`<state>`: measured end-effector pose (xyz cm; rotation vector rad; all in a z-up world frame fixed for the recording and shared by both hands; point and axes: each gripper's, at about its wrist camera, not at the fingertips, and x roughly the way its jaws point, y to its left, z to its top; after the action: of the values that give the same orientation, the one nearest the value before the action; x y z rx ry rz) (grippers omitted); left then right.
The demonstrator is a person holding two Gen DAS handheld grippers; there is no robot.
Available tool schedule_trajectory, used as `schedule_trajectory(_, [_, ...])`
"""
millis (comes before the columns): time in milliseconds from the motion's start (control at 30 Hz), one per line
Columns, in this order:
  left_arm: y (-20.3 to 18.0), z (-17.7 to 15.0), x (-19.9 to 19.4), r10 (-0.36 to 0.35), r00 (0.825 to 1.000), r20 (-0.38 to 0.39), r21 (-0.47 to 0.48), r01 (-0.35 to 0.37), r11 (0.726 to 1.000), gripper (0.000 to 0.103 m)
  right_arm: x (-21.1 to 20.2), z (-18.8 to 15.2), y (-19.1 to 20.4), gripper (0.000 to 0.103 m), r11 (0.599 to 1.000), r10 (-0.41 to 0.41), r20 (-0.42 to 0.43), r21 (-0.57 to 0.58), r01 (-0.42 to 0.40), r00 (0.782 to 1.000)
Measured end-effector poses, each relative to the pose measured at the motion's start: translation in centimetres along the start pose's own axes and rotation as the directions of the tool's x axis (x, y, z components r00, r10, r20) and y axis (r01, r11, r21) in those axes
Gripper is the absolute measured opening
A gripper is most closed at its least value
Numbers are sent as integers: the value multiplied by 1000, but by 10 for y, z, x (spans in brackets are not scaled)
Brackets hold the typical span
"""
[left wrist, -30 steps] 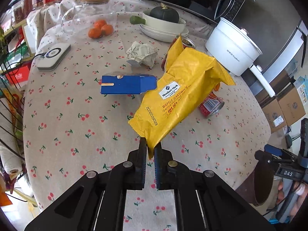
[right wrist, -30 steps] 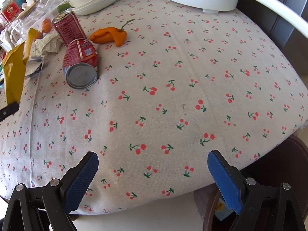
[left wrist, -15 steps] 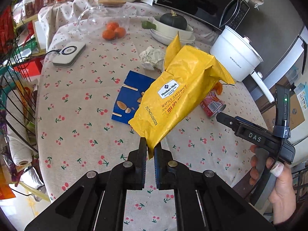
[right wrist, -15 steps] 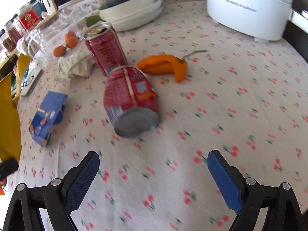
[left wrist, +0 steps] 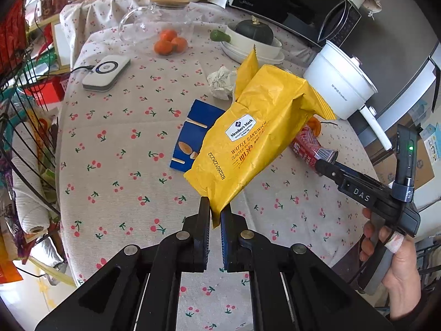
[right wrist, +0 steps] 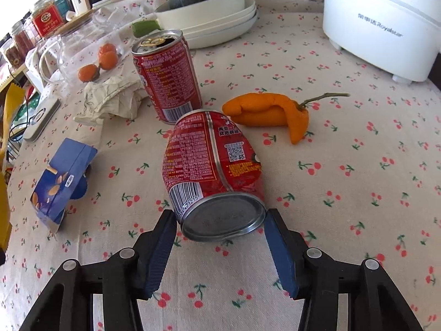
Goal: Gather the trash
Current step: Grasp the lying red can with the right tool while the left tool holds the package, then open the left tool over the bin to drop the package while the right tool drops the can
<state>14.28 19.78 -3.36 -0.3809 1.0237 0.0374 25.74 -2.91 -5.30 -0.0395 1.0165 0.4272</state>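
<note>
My left gripper (left wrist: 215, 207) is shut on the bottom corner of a yellow snack bag (left wrist: 256, 138) and holds it above the cherry-print tablecloth. A dented red can (right wrist: 212, 160) lies on its side with its base towards my right gripper (right wrist: 219, 215). The right jaws are closing on that base end, and a blue pad touches it on each side. Behind it stand an upright open red can (right wrist: 168, 74) and a crumpled paper wad (right wrist: 113, 99). A flattened blue box (right wrist: 60, 176) lies to the left.
An orange pepper (right wrist: 267, 110) lies right of the cans. A white cooker (right wrist: 380, 27), stacked bowls with a squash (right wrist: 209, 13) and a glass jar with oranges (right wrist: 82, 52) stand at the back. A wire rack (left wrist: 16, 138) borders the table's left; a hand (left wrist: 397, 262) grips the right tool.
The right gripper has come up to the lying can and its jaws have narrowed around the base. The left gripper still holds the bag, and its view has shifted slightly.
</note>
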Motion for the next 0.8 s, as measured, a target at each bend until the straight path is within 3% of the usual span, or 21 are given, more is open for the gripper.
schedule_trajectory(333, [-51, -13, 3, -56, 998, -24, 75, 57, 996, 7, -78, -23, -18, 56, 999, 7, 24, -54, -6, 1000])
schedule_trajectory(800, [-145, -35, 23, -104, 991, -88, 216, 121, 969, 7, -145, -65, -84, 56, 999, -47, 22, -2, 47, 999])
